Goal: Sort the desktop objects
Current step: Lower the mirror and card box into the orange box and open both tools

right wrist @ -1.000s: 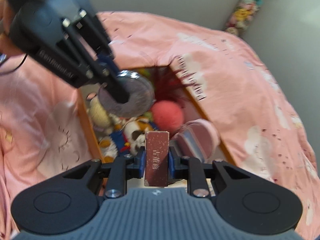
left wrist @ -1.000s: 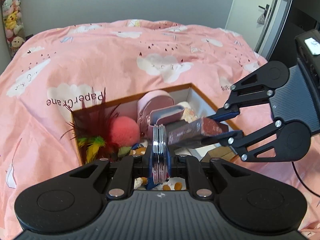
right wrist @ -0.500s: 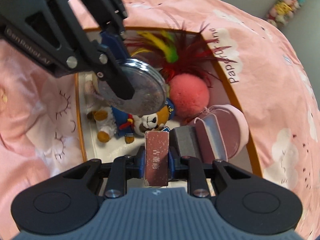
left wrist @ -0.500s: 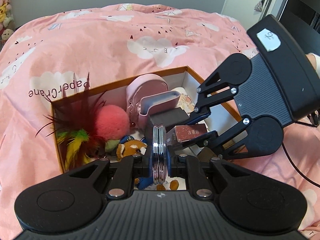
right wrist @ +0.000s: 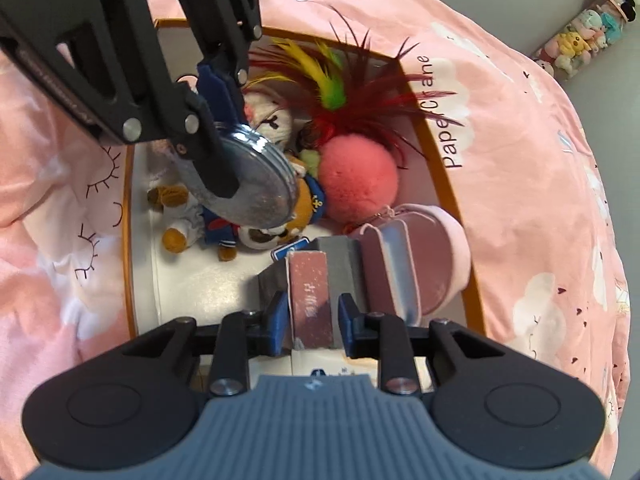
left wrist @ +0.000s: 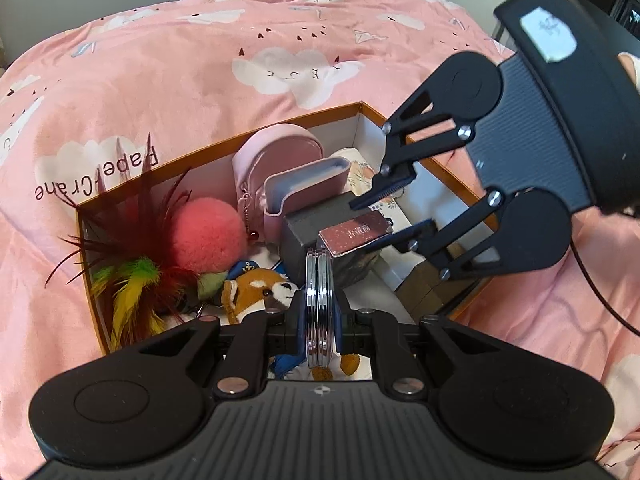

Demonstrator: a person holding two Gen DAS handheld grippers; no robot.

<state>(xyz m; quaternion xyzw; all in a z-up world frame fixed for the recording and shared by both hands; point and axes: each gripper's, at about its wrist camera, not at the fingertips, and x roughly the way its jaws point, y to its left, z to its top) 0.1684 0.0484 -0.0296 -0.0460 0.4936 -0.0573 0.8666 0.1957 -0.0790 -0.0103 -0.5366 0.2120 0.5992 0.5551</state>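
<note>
We see our left gripper clamped on a round silver tin above the box. Our right gripper has just been opening. Its blue pads stand a little apart from the small red box between them. Farther in lie a plush toy, a pink ball, feathers and a pink pouch.

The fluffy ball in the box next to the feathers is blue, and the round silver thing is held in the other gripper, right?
Not quite. The fluffy ball is pink-red, not blue; the left wrist view shows it beside the feathers in the box. The rest holds: the left gripper grips the round silver thing.
</note>
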